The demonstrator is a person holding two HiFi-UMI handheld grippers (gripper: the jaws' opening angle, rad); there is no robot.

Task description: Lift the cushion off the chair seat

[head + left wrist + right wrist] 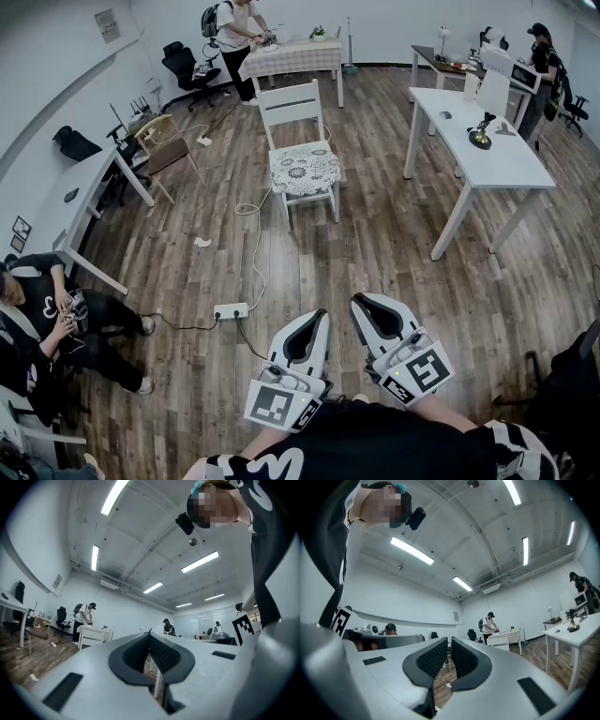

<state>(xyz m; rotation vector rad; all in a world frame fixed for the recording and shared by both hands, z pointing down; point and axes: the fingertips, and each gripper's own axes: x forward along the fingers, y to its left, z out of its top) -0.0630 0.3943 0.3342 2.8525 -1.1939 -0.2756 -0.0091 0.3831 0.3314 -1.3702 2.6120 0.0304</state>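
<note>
White left gripper [317, 321]: low in front of my body, pointing ahead at about level with a slight upward tilt. In the left gripper view [150, 641] the tips meet, the jaws are closed and nothing is between the black pads.
Right gripper [364, 307]: just beside the left one, set the same way, marker cube nearest my chest. In the right gripper view [449, 648] only a thin slit shows between the pads. I call the jaws closed, and they are empty.
Step in hand: approach, as I judge it. Neither gripper has anything in it, and both are well apart from the chair.
Floor ahead: wood planks, with a power strip [231, 310] lying near my grippers and its cable [255, 246] trailing on toward the chair. I could trip on these as I walk in.
Chair [291, 98]: white, upright, back rail on the far side, standing in open floor to the left of a white table [511, 164].
Cushion [305, 171]: lace-patterned, flat on the chair seat and covering most of it — untouched.
Next move: step forward past the cable, tip both grippers downward and spread the jaws. I would then take opposite edges of the cushion — its near corners look easiest to reach — and raise it straight up clear of the seat.
</note>
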